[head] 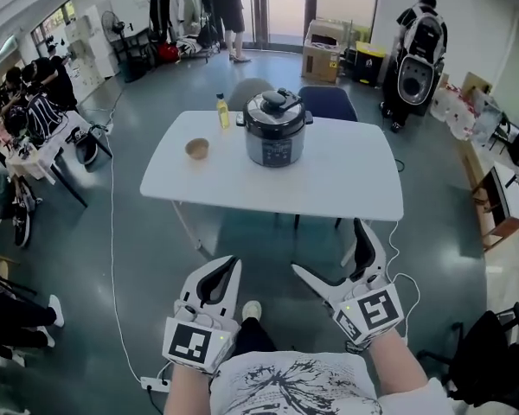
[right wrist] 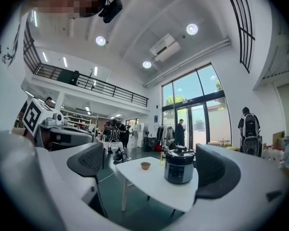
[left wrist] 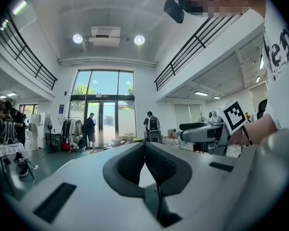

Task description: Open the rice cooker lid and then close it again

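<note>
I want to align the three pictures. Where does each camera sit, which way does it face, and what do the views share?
Head view: on the person's head, looking steeply down at the table and rice cooker; forearms, shut left gripper and open right gripper show.
Left gripper view: on the left gripper, facing the glass doors along closed jaws; right gripper at right.
Right gripper view: on the right gripper, facing the rice cooker between open jaws; left gripper at left.
Shared: head and right gripper views both show the bowl.

Short of the desk (head: 346,184), both grippers low.
I see the rice cooker (head: 275,128), lid shut, at the far edge; bowl (head: 197,149) and bottle (head: 222,111) toward the far-left corner; right gripper (head: 329,247) spread, left gripper (head: 233,261) pinched.
</note>
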Motion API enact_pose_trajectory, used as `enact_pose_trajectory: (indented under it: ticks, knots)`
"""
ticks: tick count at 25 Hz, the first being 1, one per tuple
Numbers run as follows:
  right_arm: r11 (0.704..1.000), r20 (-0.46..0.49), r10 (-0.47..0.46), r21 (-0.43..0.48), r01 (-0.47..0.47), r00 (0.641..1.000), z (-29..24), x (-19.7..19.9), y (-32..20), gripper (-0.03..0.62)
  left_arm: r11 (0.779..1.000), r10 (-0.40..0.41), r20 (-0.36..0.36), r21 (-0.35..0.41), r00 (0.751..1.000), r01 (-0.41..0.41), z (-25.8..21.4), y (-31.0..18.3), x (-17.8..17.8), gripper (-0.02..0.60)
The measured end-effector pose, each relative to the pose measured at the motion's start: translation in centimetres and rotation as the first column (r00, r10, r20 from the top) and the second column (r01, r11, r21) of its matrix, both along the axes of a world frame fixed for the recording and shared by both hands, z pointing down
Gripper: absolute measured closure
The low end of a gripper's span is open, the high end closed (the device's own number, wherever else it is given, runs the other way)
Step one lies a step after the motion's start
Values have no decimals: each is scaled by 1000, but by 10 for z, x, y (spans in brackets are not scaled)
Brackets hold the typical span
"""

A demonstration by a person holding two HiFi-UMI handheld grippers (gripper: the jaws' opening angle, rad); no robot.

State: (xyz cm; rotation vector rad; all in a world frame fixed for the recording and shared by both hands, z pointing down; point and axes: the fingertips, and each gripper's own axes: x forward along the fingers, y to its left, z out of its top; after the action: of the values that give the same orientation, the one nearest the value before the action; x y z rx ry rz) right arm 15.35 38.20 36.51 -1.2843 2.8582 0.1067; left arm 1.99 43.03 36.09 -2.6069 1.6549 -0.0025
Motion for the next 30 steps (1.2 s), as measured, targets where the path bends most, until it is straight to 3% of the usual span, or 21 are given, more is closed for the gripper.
enact_pose_trajectory:
  ticks: [8,13,22,26,30]
  knots:
    - [998,-37,44,-34,-46,998,-1,-129,-171,-3,997,76,22,24,997,-76,-16,-183,-118,569]
    - [994,-45,91,-61,-94,995,7,-168,-263,-3,995,105,15,0,994,-105,-14,-280,-165,568]
    - [983,-113,88,-151,-104,990,28,-185,-383,-3,984,178,-7,-24,984,-178,0,-402,-163,568]
    - [975,-138,76,-198,-102,988,33,-177,-455,-3,986,162,-2,-25,987,-162,-1,-465,-156,568]
    - [965,-188,6,-257,-56,982,42,-170,-528,-3,991,135,6,-8,991,-135,-11,-529,-144,568]
